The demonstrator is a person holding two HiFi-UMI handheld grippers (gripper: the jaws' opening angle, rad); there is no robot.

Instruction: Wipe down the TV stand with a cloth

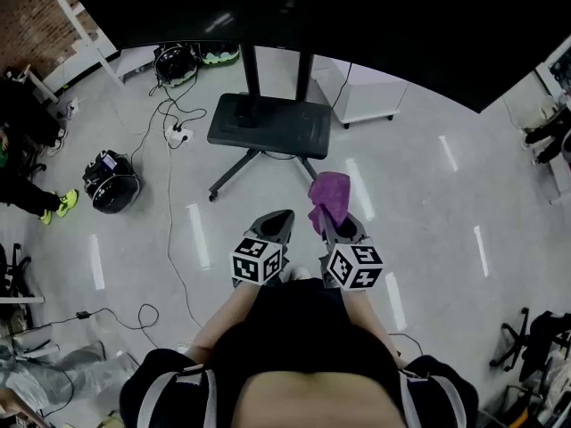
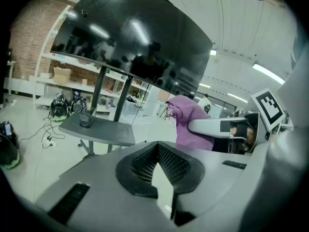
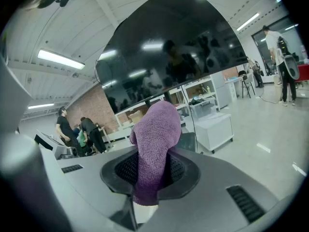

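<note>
Step in hand: approach, wiping not yet begun. The purple cloth [image 1: 330,196] is already gripped but hangs in the air on the near side of the TV stand [image 1: 270,123], well apart from it.

Right gripper [image 1: 343,230]: jaws closed down on the cloth. The right gripper view shows the fabric pinched between the dark pads. One bunched fold stands up beyond the jaw tips and a short tail hangs back towards the camera. Grip looks secure.

Left gripper [image 1: 277,217]: jaws drawn together at the tips, with nothing between them. Only floor shows through the V-shaped gap behind the tips. It sits just beside the right gripper, also on the near side of the stand, touching nothing.

TV stand: a dark flat shelf on two columns under the black screen [image 1: 357,16], on a legged base. A small dark object [image 1: 243,111] sits on the shelf towards its left rear; I cannot tell what it is.

Next move, my judgement:
- Close the gap to the stand.
- Lower the right gripper so the loose fold of cloth lies on the shelf top.
- Sweep across the shelf, working around the small object.
- The left gripper is free to steady the shelf or lift the object.

Risk: only a small fold projects past the jaws, so the hard tips may scrape the shelf.
</note>
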